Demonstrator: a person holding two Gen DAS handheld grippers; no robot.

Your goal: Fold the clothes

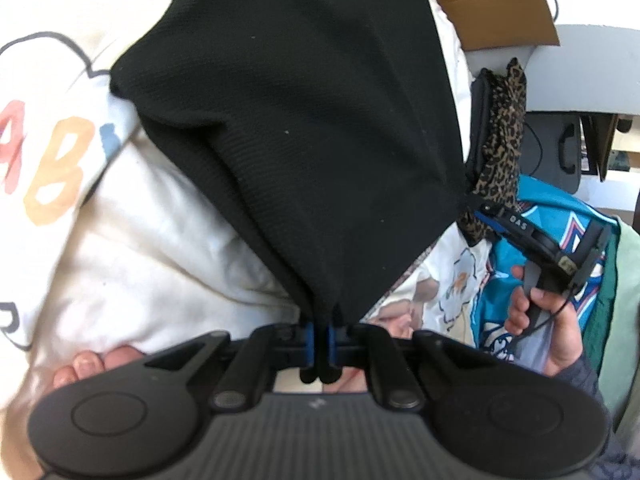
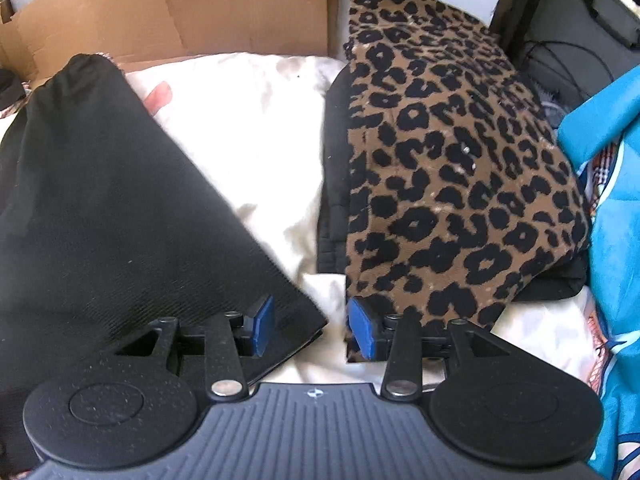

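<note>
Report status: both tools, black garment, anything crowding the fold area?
Left tool shut on black garment corner. Right tool open, over the garment's other corner. Leopard-print stack close beside the right tool.

The setting reads as a lived-in room of a home, likely a bedroom doubling as a work corner. Clothes lie on a soft white bedcover [image 2: 248, 128] printed with coloured letters [image 1: 52, 168], which sags and creases like bedding. A folded leopard-print garment [image 2: 452, 168] sits on a folded black quilted piece [image 2: 334, 184], with a bright blue printed garment [image 2: 612, 240] heaped beside them. A flattened cardboard box [image 2: 172, 12] leans at the far edge. Beyond it stand a white surface [image 1: 592, 68], a dark office-type chair [image 1: 560, 152] and trailing cables [image 2: 568, 60], though these are small and distorted.
</note>
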